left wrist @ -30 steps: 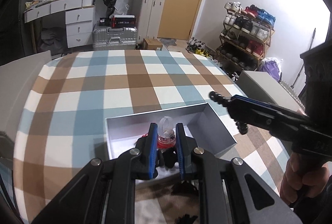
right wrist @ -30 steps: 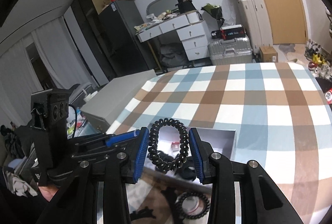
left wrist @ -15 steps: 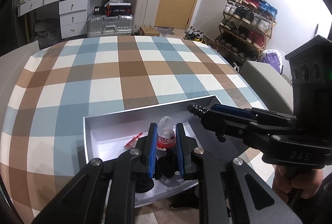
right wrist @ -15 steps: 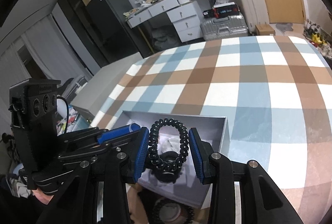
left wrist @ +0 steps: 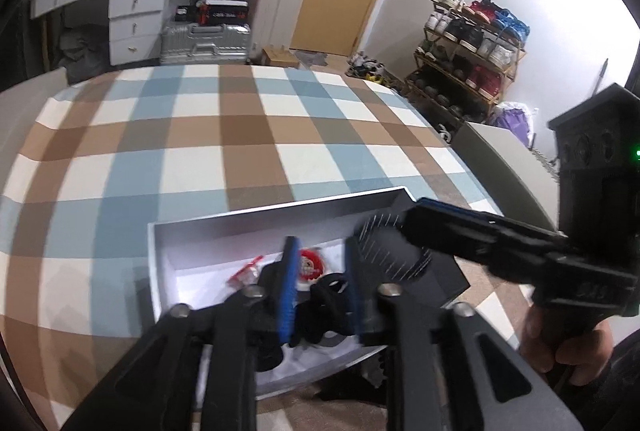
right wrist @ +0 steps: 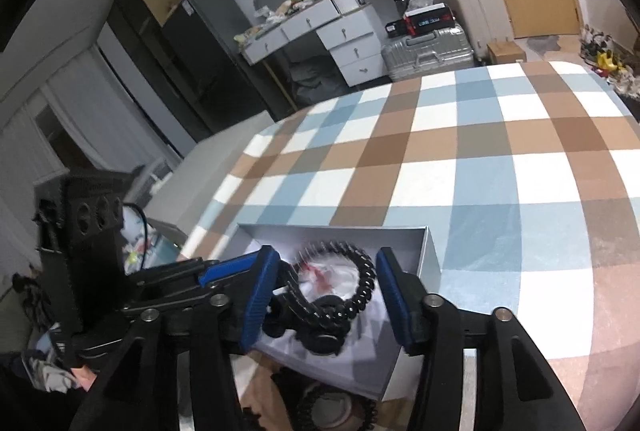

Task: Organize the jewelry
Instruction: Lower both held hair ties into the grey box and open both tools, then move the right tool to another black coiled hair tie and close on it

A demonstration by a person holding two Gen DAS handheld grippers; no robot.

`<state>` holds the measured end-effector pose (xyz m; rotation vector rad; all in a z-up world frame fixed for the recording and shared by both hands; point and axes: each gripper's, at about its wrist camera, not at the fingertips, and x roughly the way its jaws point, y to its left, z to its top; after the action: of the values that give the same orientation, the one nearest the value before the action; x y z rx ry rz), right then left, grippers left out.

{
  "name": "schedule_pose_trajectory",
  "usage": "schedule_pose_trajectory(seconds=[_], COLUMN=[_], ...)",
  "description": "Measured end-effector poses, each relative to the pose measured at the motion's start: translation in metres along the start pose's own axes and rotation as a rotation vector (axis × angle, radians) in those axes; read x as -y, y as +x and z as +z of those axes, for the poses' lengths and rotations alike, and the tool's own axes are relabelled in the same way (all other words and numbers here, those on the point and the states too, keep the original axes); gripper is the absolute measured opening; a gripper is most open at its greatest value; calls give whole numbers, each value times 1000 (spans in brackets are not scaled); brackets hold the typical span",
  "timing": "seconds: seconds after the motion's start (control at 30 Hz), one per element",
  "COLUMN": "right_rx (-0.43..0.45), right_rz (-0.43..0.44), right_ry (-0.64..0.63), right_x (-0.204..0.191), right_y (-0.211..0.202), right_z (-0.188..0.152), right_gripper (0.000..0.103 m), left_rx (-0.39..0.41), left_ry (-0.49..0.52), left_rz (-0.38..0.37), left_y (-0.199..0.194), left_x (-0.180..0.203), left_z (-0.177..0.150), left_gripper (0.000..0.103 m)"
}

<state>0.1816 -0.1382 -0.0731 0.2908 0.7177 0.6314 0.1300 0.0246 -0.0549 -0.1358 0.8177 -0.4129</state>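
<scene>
A grey box (left wrist: 280,209) with a white lining lies on the checked cloth. My left gripper (left wrist: 320,287) hangs over its near side and its jaws are opening. The red-and-white trinket (left wrist: 311,265) lies loose in the box beyond the pads, beside black hair ties (left wrist: 320,297). My right gripper (right wrist: 326,291) is over the same box (right wrist: 430,255) and its jaws are opening too. A black coil hair tie (right wrist: 352,283), blurred, hangs between the blue pads, touching neither. In the left wrist view the right gripper (left wrist: 420,223) comes in from the right.
A small red packet (left wrist: 246,273) lies in the box's left part. Another black coil tie (right wrist: 336,411) sits on the checked tablecloth (right wrist: 480,159) in front of the box. A hand (left wrist: 548,343) holds the right gripper. A shoe rack (left wrist: 472,43) stands beyond the table.
Both pairs of jaws have widened. The trinket has left the left pads and lies in the box. The coil tie has come free of the right pads, and the right gripper has sunk toward the box.
</scene>
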Motion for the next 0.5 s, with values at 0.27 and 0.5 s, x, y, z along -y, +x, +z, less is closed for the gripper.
schedule_pose_trajectory(seconds=[0.27, 0.5], right_rx=[86, 147], right_rz=[-82, -89], right_ry=[12, -27], right_x=[-4, -26], right_y=[-38, -72], right_z=[-18, -24], right_gripper=[70, 86], left_rx=[71, 110], left_ry=[-28, -20], left_rz=[39, 99], left_y=[-24, -45], left_x=[-10, -3], left_z=[-6, -18], left_gripper=[47, 65])
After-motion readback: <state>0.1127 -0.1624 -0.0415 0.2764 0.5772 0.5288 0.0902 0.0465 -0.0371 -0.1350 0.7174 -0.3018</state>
